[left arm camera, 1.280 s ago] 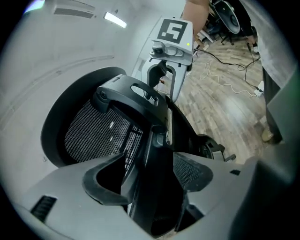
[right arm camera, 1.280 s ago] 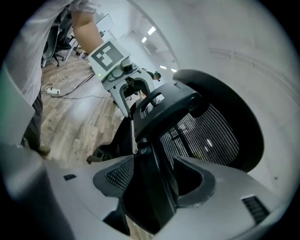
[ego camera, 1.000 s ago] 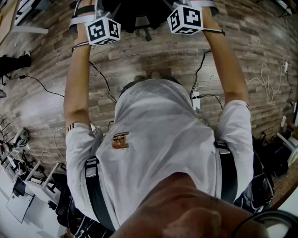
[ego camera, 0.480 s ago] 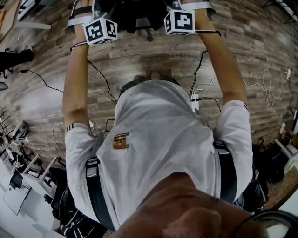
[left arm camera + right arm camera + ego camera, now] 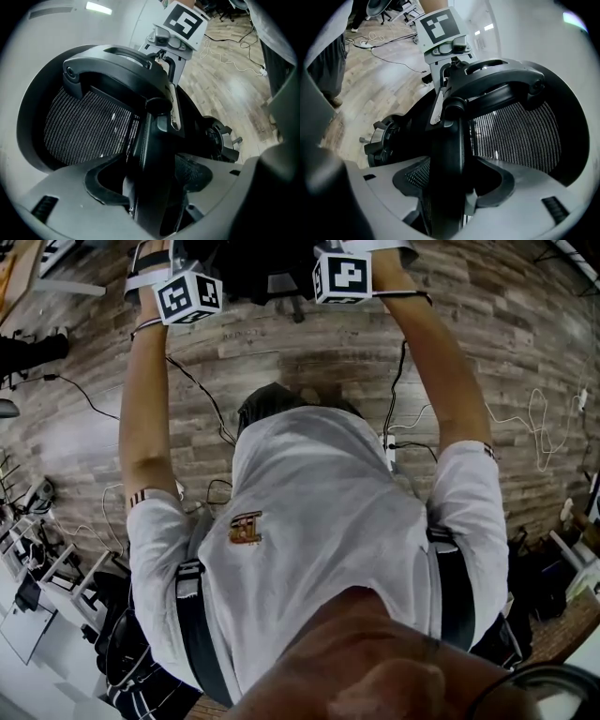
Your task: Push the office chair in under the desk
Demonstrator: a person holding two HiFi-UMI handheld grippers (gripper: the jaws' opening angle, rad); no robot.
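Clamping the office chair (image 5: 89, 126) backrest edge, the left gripper (image 5: 151, 190) and right gripper (image 5: 446, 190) have shifted forward-left.

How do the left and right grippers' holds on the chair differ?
The left gripper clamps the office chair by its back frame with the mesh at its view's left; the right gripper has the mesh at its view's right. In the head view the left gripper sits slightly lower in the picture than the right. Both are shut on the frame.
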